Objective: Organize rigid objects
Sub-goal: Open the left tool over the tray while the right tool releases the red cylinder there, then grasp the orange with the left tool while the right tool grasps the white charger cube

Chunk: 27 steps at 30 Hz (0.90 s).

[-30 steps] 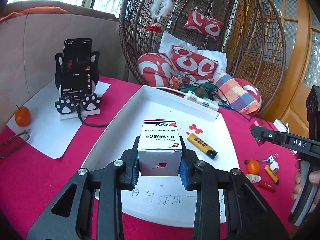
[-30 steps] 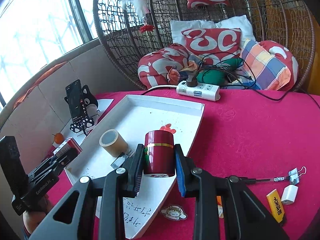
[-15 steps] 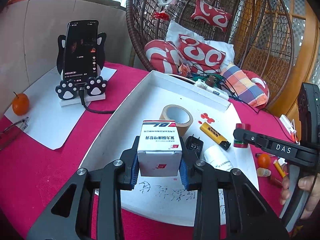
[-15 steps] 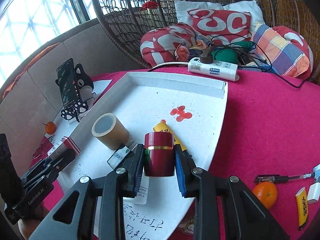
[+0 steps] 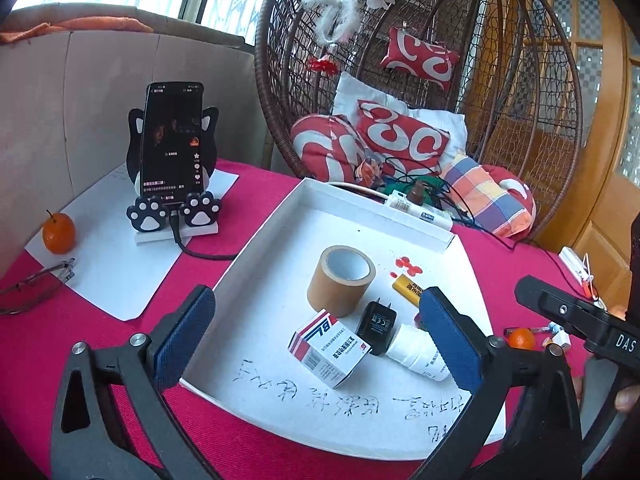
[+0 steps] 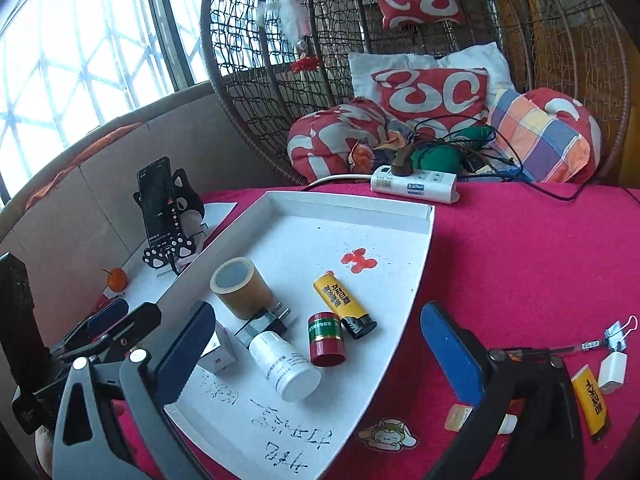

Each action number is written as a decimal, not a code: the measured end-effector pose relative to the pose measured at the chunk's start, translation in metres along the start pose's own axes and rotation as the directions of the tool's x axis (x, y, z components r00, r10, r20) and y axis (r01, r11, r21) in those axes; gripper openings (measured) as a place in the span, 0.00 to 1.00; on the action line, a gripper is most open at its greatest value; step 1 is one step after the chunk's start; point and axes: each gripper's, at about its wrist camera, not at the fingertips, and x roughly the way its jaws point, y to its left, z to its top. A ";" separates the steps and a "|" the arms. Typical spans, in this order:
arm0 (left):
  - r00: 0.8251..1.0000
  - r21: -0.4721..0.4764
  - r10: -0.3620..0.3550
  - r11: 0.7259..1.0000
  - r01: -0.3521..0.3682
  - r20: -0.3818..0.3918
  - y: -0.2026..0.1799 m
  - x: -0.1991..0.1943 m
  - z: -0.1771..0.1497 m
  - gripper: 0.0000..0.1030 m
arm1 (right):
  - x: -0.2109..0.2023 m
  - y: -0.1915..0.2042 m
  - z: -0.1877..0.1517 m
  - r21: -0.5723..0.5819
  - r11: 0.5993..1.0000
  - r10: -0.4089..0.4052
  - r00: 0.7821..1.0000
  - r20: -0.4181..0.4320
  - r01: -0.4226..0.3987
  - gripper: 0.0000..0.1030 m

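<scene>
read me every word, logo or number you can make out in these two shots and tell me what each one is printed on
"BL": small white box in the tray.
"DAS": right hand-held gripper, on its side.
Chinese print on the box, yellow lighter, red canister and white bottle: too small to read.
Handwriting on the tray floor: upside down, illegible.
Phone screen text: too small.

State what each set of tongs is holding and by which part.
Nothing is held. Left tongs and right tongs have just been opening, and stand wide with nothing gripped.
</scene>
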 end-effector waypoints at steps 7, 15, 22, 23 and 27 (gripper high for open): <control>1.000 0.014 0.002 1.000 -0.002 0.019 -0.013 -0.007 0.004 1.00 | -0.054 -0.026 -0.002 0.077 0.997 -0.018 0.990 0.140 0.007 1.00; 1.000 0.086 -0.030 0.996 0.031 -0.003 -0.047 -0.006 -0.002 1.00 | -0.100 -0.057 -0.009 0.142 0.989 -0.067 0.963 0.262 0.030 1.00; 0.998 0.134 -0.062 0.989 0.064 -0.014 -0.069 -0.007 -0.005 1.00 | -0.136 -0.104 -0.023 0.233 0.967 -0.181 0.928 0.327 0.107 1.00; 0.997 0.142 -0.071 0.987 0.073 -0.016 -0.073 -0.007 -0.006 1.00 | -0.140 -0.112 -0.026 0.249 0.960 -0.205 0.923 0.326 0.125 1.00; 0.992 0.194 -0.114 0.973 0.121 -0.050 -0.095 -0.003 -0.013 1.00 | -0.150 -0.142 -0.042 0.310 0.929 -0.299 0.905 0.303 0.204 1.00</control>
